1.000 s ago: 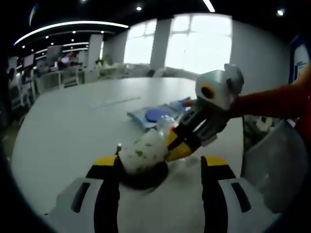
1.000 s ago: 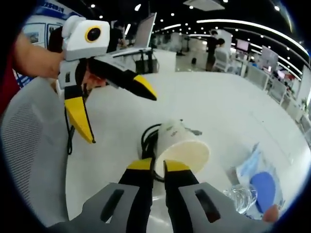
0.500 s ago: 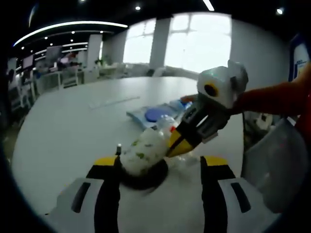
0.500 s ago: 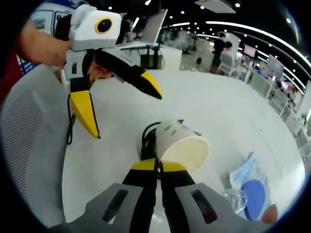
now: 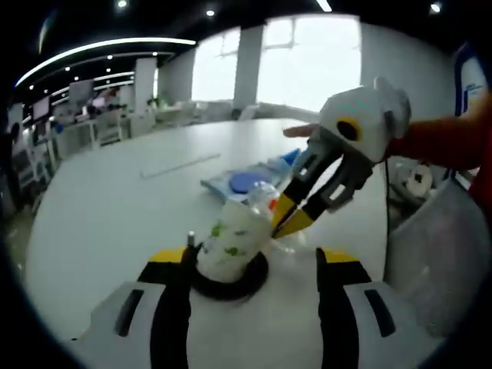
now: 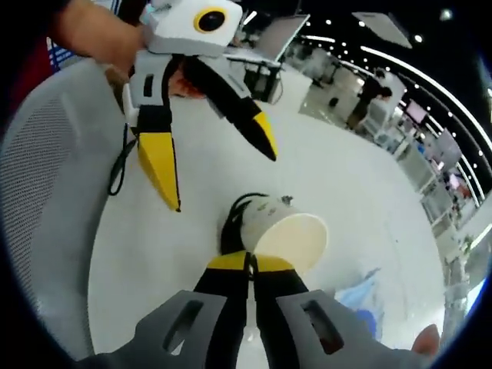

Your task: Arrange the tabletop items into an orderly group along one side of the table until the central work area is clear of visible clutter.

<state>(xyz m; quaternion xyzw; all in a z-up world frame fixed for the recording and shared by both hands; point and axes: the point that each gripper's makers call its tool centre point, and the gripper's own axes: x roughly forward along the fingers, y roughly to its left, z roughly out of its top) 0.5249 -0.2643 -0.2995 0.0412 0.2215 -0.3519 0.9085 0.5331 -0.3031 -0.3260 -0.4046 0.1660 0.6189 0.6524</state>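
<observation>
White worktop (image 5: 100,207), barely tidied: right gripper (image 6: 250,265) pinching paper cup (image 6: 280,238) rim above cable coil (image 5: 231,283); left gripper (image 6: 215,165) wide; blue packet (image 5: 246,181) at twelve o'clock, untouched.

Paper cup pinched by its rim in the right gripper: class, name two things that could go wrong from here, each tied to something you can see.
1. The right gripper pinches the paper cup only at its thin rim, with the cup tilted, so it may crumple or slip out.
2. The cup hangs just over the coiled black cable, so a drop could land on it or snag it.
3. The left gripper hangs open close by; the two tools might knock together.
</observation>
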